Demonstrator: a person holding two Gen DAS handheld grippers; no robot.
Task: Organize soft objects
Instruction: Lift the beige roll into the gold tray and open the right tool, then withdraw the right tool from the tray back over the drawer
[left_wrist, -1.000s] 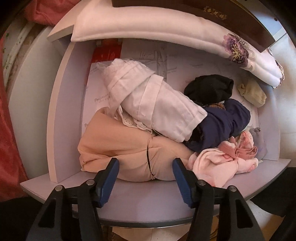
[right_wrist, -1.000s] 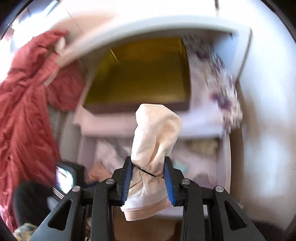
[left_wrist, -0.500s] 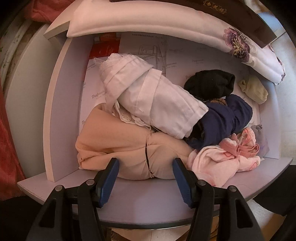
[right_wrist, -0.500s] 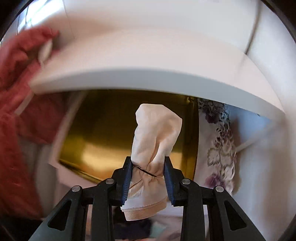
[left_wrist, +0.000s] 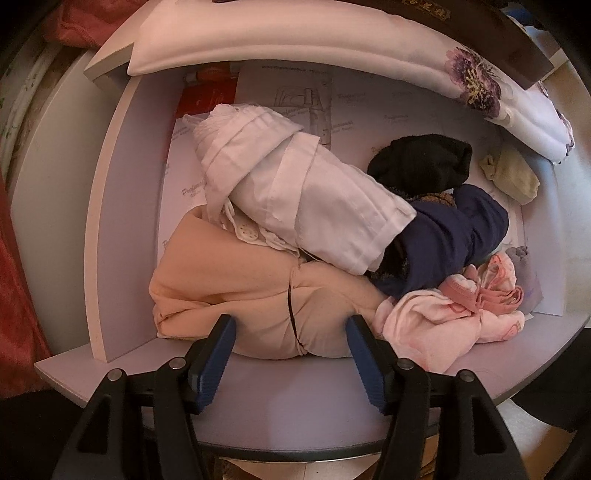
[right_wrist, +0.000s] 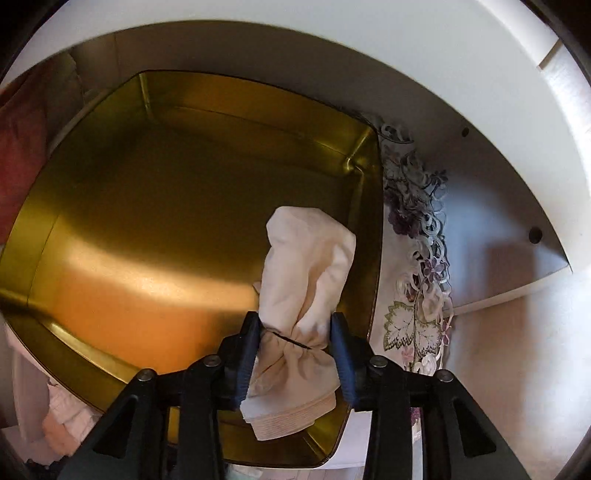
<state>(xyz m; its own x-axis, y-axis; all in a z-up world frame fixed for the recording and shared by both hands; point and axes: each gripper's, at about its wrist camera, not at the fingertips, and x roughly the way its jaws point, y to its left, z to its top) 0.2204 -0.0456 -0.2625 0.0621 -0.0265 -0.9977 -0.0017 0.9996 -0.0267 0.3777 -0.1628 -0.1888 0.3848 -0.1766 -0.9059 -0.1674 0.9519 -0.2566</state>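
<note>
In the left wrist view, a drawer (left_wrist: 122, 206) holds rolled clothes: a peach bundle (left_wrist: 236, 284) tied with a black band, a white roll (left_wrist: 306, 199), black (left_wrist: 421, 166), navy (left_wrist: 454, 236) and pink (left_wrist: 454, 317) pieces, and a pale sock (left_wrist: 513, 177). My left gripper (left_wrist: 290, 332) points down over the peach bundle's near end; its jaws are opening and grip nothing. In the right wrist view, my right gripper (right_wrist: 295, 332) pinches a cream banded bundle (right_wrist: 310, 258) over the right near corner of a gold tin (right_wrist: 147, 221). Its jaws are opening while the pads still touch the cloth.
A white cloth with purple flowers (left_wrist: 369, 48) drapes over the drawer's back edge under the tin. It shows again as embroidered cloth (right_wrist: 417, 240) right of the tin. A white shelf board (right_wrist: 443, 92) hangs close above. Red fabric (left_wrist: 18, 277) lies left.
My right gripper has swung in under the shelf board with the cream bundle, and the tin's inside now fills its view. The bundle leans more to the right. The left gripper barely shifted.
</note>
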